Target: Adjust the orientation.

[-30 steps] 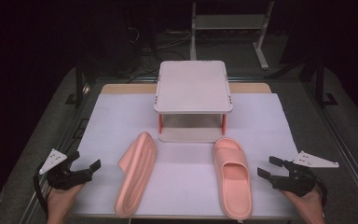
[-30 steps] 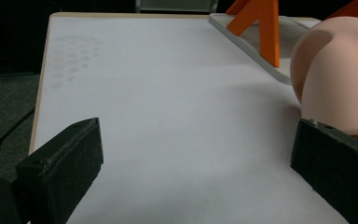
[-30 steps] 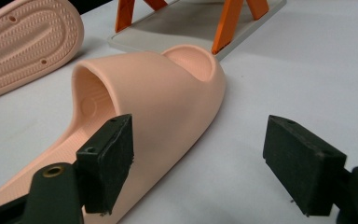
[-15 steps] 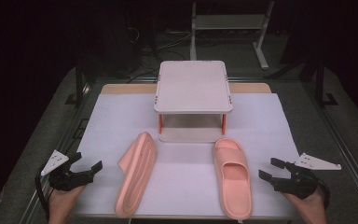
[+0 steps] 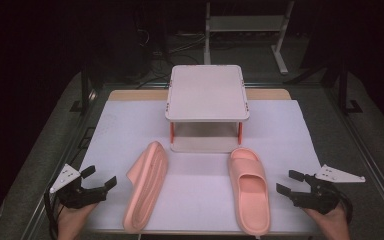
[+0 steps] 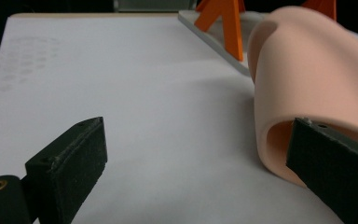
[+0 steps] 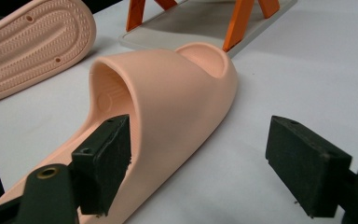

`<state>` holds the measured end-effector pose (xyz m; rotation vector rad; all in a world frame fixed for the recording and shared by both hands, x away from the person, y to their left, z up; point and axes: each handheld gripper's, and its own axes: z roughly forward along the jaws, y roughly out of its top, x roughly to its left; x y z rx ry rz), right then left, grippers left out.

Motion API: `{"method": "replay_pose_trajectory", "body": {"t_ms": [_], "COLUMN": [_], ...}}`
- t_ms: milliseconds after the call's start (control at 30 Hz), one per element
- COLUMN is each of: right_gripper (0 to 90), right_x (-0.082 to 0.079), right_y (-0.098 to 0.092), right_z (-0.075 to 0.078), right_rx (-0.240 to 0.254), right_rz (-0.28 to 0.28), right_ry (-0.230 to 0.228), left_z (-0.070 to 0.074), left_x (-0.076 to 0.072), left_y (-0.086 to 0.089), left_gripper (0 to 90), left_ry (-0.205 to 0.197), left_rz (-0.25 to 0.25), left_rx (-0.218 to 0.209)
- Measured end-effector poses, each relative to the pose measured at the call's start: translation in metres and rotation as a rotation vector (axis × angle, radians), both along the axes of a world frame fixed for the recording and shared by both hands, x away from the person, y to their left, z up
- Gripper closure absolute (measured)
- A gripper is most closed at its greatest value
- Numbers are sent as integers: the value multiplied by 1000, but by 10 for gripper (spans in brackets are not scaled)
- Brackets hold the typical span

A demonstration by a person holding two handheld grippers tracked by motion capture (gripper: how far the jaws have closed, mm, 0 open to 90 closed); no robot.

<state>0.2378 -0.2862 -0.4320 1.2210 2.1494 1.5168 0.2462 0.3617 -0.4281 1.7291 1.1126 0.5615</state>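
Tongs (image 5: pixel 98 179) agape beside slippers (image 5: pixel 146 184)

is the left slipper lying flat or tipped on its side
Tipped on its side. The left slipper rests on one edge with its ribbed sole showing, while the right slipper sits flat, strap up.

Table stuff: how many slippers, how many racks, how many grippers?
Slippers: 2, one on its side, one upright
Rack: 1
Grippers: 2, left, right
Total: 5
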Motion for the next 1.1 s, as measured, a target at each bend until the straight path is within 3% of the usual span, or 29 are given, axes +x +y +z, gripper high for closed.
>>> {"method": "replay_pose_trajectory", "body": {"t_ms": [200,267,400,433,633,767,1100], "right_gripper": [214,214,213,212,212,213,222], "right_x": [0,0,1,0,-1,0,-1], "right_y": [2,2,2,3,4,5,10], "right_z": [0,1,1,1,2,0,-1], "right_rx": [7,7,6,5,2,-6,-35], "right_rz": [10,14,18,21,30,35,61], "right_ry": [-2,-3,-3,-1,-3,3,11], "left_z": [-3,-5,-7,-9,-10,-11,-13], "left_x": [2,4,6,8,14,20,26], "left_y": [-8,-13,-18,-21,-28,-39,-51], "left_gripper": [62,94,141,196,232,271,326], "left_ry": [40,70,87,96,108,132,137], "left_rz": [-44,-77,-104,-128,-158,-195,-205], "left_rx": [21,46,56,50,51,76,61]}}
